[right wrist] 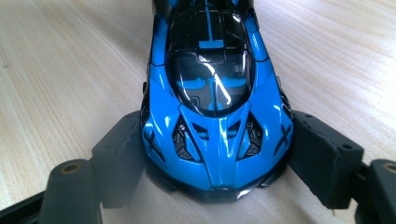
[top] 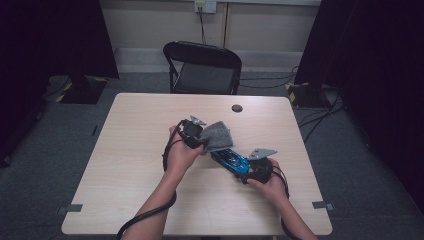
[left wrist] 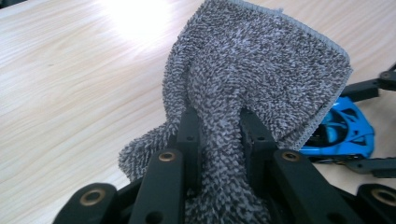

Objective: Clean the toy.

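The left gripper was clamped tight on a bunched grey cloth, held just above the bench. At four o'clock from it, the right gripper hugged the blue toy car by both flanks, the car resting mid-bench. No readable lettering showed on car or cloth.

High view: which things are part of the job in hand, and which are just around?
In the job:
- grey cloth, pinched in the left gripper
- blue toy car, clamped in the right gripper

Just around:
- black chair
- dark round spot on the table
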`<state>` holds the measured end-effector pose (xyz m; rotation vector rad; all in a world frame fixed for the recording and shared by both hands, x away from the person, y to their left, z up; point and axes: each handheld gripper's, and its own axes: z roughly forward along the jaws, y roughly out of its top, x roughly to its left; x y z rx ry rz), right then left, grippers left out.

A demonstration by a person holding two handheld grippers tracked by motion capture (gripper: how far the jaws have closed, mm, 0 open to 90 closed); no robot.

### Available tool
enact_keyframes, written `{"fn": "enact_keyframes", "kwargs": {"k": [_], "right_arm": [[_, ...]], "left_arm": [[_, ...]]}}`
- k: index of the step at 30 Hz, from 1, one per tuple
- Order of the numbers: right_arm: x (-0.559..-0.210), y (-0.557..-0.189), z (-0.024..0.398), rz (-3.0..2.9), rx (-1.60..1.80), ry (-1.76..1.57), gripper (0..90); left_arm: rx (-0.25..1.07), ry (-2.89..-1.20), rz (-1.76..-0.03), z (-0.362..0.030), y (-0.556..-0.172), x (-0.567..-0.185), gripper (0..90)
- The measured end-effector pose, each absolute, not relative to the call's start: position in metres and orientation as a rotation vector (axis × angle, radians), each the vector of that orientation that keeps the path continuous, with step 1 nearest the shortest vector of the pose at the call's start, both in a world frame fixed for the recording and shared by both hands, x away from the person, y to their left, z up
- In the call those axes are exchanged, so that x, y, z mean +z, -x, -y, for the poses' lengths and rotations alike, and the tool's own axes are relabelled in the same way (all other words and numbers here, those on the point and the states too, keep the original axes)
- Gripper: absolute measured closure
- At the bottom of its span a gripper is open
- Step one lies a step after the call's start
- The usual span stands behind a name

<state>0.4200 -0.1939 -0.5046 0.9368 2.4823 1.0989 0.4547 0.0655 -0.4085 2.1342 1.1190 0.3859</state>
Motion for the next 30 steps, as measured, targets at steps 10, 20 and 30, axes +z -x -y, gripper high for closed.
{"fn": "enact_keyframes", "kwargs": {"k": [10, 20, 30], "right_arm": [[-0.505, -0.42, 0.194, -2.483, 1.099, -0.936, 23.9], [-0.505, -0.42, 0.194, -2.482, 1.099, -0.939, 23.8], [-0.505, -0.42, 0.194, -2.483, 1.099, -0.938, 23.9]], "left_arm": [[0.363, -2.195, -1.032, -0.039, -0.443, -0.415, 73.4], [0.315, -2.28, -0.91, -0.007, -0.428, -0.429, 73.4], [0.292, -2.375, -0.827, 0.006, -0.426, -0.443, 73.3]]}}
